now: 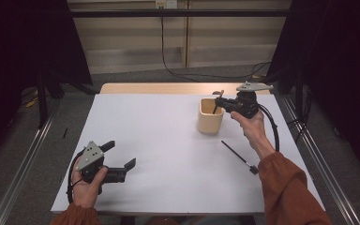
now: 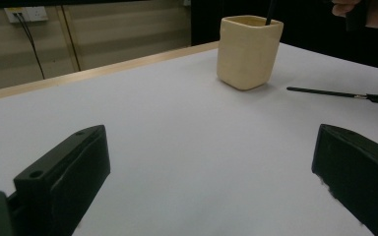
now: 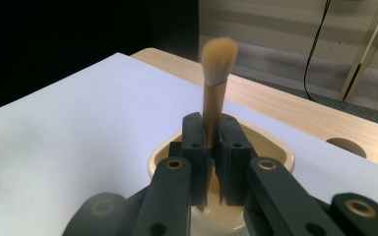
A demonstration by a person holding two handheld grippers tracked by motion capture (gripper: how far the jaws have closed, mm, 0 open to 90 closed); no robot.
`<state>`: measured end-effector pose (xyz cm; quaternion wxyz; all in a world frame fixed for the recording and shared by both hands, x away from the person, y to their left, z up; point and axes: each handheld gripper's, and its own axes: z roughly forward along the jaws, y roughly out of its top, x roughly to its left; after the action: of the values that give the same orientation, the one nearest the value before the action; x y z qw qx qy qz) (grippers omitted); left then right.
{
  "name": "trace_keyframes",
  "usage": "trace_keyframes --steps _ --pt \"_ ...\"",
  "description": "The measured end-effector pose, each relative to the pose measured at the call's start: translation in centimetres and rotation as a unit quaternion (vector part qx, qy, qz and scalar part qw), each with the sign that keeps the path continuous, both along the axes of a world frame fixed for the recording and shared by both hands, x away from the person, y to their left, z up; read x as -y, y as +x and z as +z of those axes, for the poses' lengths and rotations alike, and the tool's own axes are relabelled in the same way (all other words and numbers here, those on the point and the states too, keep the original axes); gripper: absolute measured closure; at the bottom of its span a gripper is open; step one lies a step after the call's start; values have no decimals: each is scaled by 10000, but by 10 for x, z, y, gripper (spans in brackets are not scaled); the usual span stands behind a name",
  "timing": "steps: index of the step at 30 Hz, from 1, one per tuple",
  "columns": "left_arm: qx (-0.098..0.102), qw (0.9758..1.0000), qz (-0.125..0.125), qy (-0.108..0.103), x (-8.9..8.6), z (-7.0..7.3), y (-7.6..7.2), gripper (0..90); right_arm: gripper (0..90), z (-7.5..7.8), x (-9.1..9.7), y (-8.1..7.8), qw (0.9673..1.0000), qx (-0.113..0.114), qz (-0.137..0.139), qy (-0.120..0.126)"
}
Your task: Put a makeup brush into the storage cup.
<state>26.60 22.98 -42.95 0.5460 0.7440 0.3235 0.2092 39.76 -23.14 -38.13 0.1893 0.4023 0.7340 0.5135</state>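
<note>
A cream cup [image 1: 210, 116] stands on the white table toward the back right. My right gripper [image 1: 219, 101] hovers over its rim, shut on a makeup brush [image 3: 215, 83] held upright, bristles up, its dark lower end inside the cup [image 3: 275, 147]. The left gripper view has the cup [image 2: 248, 51] with a dark handle [image 2: 270, 11] poking out of its mouth. A thin black brush [image 1: 239, 157] lies flat on the table to the right of the cup, also the thin black brush [image 2: 334, 93] in the left gripper view. My left gripper [image 1: 122, 157] rests near the front left, open, with nothing between its fingers.
The white table top [image 1: 159, 140] has a wooden strip [image 1: 159, 88] along its far edge. Dark curtains hang at both sides, and metal rails run along the floor left and right. A black cable [image 1: 168, 56] hangs down the back wall.
</note>
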Motion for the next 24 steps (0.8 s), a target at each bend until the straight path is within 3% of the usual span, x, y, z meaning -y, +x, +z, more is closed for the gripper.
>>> trace_keyframes --steps 8,11,13,19,24 --pt "-5 10000 4 9 0 0 0 12 829 -9 -5 0 10000 -43 -5 -14" --pt "-7 10000 1 12 0 0 0 12 765 -7 -5 1 10000 4 -27 -27" --pt "-9 10000 -6 23 0 0 0 12 699 -7 -4 0 10000 -2 -32 -40" --pt "-3 10000 -6 12 0 0 0 12 323 -8 -3 1 9994 41 -312 -108" --pt "-4 10000 -4 16 0 0 0 12 176 -5 -4 -1 9986 206 -460 -178"
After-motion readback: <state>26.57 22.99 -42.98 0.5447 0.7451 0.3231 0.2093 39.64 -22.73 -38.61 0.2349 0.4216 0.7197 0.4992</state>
